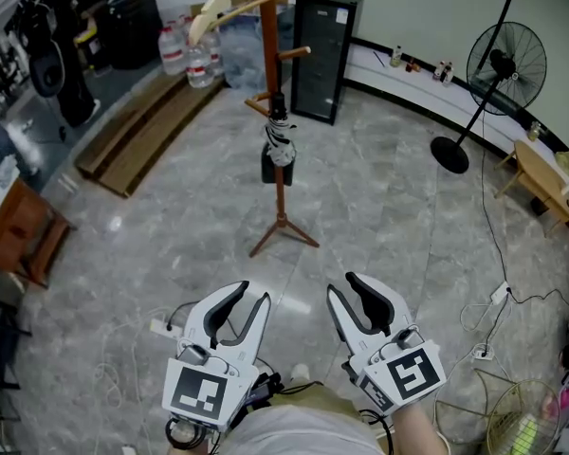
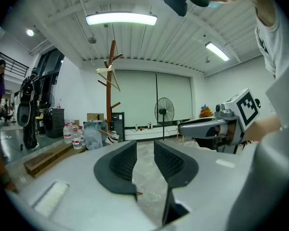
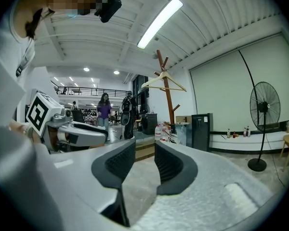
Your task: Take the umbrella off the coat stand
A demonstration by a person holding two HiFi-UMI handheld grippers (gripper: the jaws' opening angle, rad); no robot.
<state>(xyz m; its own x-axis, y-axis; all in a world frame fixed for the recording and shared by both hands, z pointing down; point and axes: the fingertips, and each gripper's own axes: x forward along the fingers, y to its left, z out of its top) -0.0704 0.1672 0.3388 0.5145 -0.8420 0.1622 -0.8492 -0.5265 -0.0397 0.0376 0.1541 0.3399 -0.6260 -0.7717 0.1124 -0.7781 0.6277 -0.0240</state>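
Only head view: coat stand [image 1: 269, 64] base | left gripper view: ceiling lamp [image 2: 121, 19]

Left gripper [image 1: 251, 297]: held just ahead of the torso [image 1: 299, 436], on its left side, pointing forward and close to level. Its jaws stand apart with nothing between them.
Right gripper [image 1: 343, 287]: held just ahead of the torso, on its right side, pointing forward and close to level. Its jaws stand apart and the gap is empty.
Spacing: the two sit side by side, near each other but not touching, reaching about equally far from the torso.
Left marker cube [image 1: 201, 391]: at the gripper's rear, nearest the torso, pattern facing up.
Right marker cube [image 1: 412, 373]: likewise at the rear, pattern facing up.
Right forearm [image 1: 427, 440]: bare, running from the torso to the gripper's rear.
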